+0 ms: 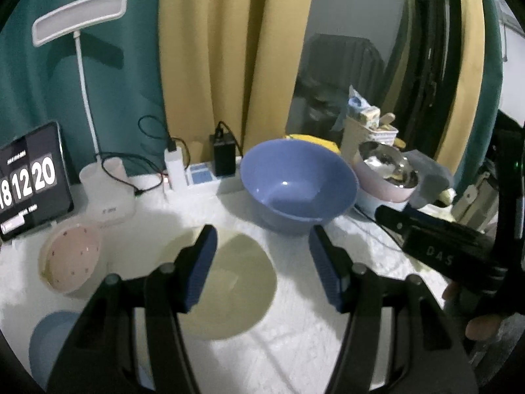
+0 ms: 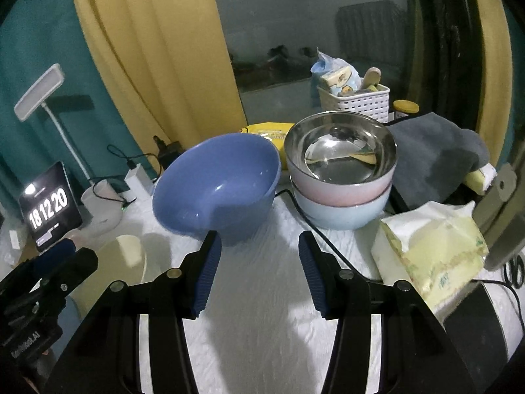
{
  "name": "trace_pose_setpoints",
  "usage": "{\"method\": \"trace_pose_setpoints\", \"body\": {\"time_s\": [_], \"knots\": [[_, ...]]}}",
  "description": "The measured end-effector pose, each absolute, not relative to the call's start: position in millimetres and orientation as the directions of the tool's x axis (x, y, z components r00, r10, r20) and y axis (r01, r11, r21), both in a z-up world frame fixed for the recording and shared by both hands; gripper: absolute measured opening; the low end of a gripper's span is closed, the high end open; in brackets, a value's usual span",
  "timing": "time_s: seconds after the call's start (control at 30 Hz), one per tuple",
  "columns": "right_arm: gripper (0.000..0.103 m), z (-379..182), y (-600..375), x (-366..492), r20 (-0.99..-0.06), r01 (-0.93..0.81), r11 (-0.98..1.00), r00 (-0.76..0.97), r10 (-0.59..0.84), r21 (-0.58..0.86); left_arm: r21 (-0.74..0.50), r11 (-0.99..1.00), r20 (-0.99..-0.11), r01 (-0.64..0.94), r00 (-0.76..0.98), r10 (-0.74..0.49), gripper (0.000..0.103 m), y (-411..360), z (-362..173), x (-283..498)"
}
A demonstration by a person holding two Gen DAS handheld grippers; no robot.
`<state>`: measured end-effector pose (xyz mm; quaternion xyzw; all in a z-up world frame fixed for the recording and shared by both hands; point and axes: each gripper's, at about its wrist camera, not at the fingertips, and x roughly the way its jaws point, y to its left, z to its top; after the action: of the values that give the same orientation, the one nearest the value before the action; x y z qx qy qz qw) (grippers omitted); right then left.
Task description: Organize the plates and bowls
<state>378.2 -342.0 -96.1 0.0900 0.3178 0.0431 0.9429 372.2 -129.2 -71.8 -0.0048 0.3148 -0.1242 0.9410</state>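
Your large blue plastic bowl (image 2: 216, 184) sits upright on the white-covered bench (image 2: 262, 295), just left of a stack of two bowls: a pink steel-lined bowl (image 2: 341, 157) nested in a pale blue bowl (image 2: 344, 213). In front of the large blue bowl lies a shallow cream round plate (image 1: 226, 282), flat on the cloth. To its left a pink dotted bowl (image 1: 70, 259) rests tilted, and a light blue dish (image 1: 49, 338) shows at the near left edge.

Your left tongs (image 1: 262, 266) are spread wide and hold nothing; they hover over the cream plate, the left pad above its rim. Your right tongs (image 2: 259, 272) are also wide and hold nothing, poised over bare cloth just in front of the large blue bowl.

Farther out stand a white desk lamp (image 1: 82, 16), a black tablet clock reading 18 12 20 (image 1: 29, 180), a white slatted basket (image 2: 354, 101), a grey folded cloth (image 2: 433, 154) and a soft pack of tissues (image 2: 433, 249).
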Motion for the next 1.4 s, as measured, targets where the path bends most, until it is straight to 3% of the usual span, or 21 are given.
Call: {"method": "trace_pose_setpoints", "body": {"time_s": [0.73, 0.87, 0.93, 1.0, 1.07, 1.17, 1.4], "knots": [[0.051, -145.1, -341.6, 452.3, -0.684, 0.044, 0.968, 0.716, 0.141, 0.246, -0.081, 0.971, -0.626, 0.225, 0.747, -0.225, 0.06, -154.3, -96.0, 418.4], [0.03, -158.6, -346.2, 455.2, -0.707, 0.063, 0.966, 0.694, 0.138, 0.25, -0.062, 0.971, -0.638, 0.229, 0.74, -0.215, 0.06, -163.2, -101.8, 423.8], [0.026, -165.1, -350.3, 457.1, -0.718, 0.069, 0.96, 0.679, 0.153, 0.27, -0.048, 0.973, -0.644, 0.227, 0.737, -0.204, 0.06, -167.0, -104.9, 426.7], [0.024, -168.9, -353.6, 457.5, -0.719, 0.069, 0.954, 0.673, 0.171, 0.292, -0.04, 0.972, -0.65, 0.23, 0.733, -0.2, 0.058, -170.0, -108.1, 429.9], [0.023, -168.7, -355.1, 456.6, -0.714, 0.066, 0.95, 0.676, 0.182, 0.305, -0.027, 0.972, -0.656, 0.235, 0.729, -0.195, 0.044, -173.7, -111.0, 432.7], [0.02, -167.4, -354.9, 454.5, -0.707, 0.055, 0.949, 0.681, 0.193, 0.311, -0.017, 0.968, -0.666, 0.249, 0.72, -0.197, 0.031, -177.0, -114.5, 433.8], [0.017, -161.0, -361.7, 443.2, -0.689, 0.046, 0.951, 0.7, 0.188, 0.305, -0.01, 0.971, -0.665, 0.241, 0.723, -0.186, 0.023, -173.7, -114.1, 431.8]]}}
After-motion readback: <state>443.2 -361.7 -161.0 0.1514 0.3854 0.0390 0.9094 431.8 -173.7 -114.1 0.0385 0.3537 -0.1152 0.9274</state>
